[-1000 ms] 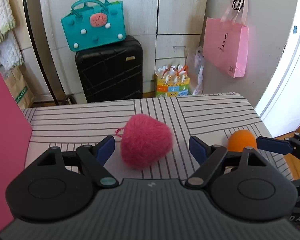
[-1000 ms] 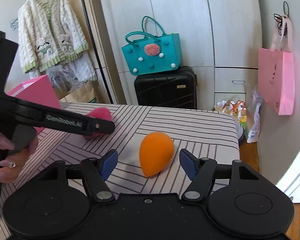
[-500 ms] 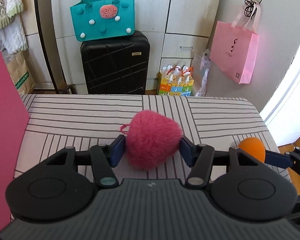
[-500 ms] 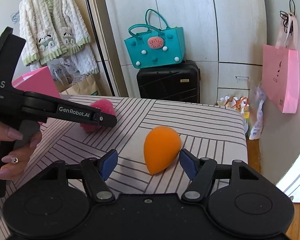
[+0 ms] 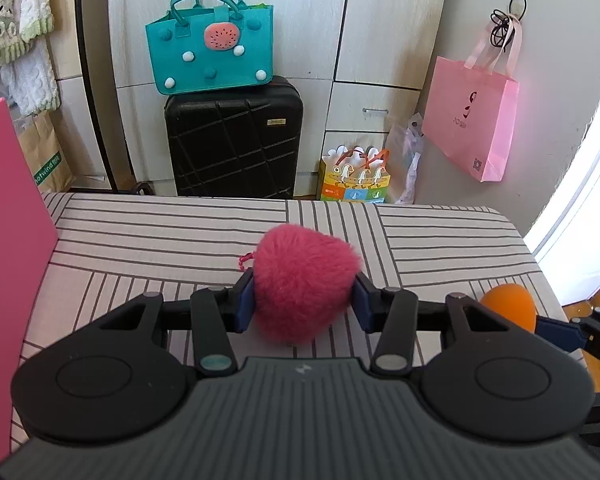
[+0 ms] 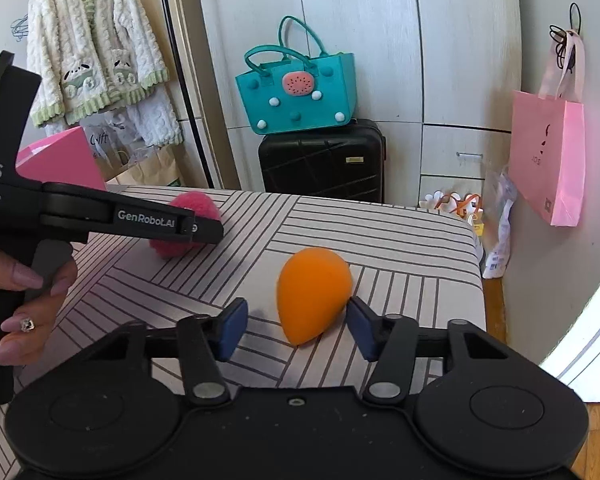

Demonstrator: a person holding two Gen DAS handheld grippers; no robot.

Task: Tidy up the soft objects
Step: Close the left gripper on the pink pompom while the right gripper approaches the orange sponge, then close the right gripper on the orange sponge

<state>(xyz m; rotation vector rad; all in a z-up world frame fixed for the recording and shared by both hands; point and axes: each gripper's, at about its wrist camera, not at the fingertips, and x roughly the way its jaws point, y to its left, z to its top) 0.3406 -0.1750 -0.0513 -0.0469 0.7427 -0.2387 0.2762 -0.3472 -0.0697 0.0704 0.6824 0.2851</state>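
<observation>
Pompom now squeezed; sponge flanked.

A: What stands past the far edge of the tabletop?
B: A pale wood-grain wardrobe fills the back wall. A black suitcase stands against it, with a teal felt bag on top.
A: And to the right?
B: A grey wall with a pink paper bag hung from a hook, and a colourful carton on the floor below, by the wardrobe.
A: The left?
B: A cream knitted cardigan hangs there, above a brown paper bag. A pink box stands at the tabletop's left edge.
A: Light?
B: Bright daylight from the right; wooden floor shows there.
</observation>
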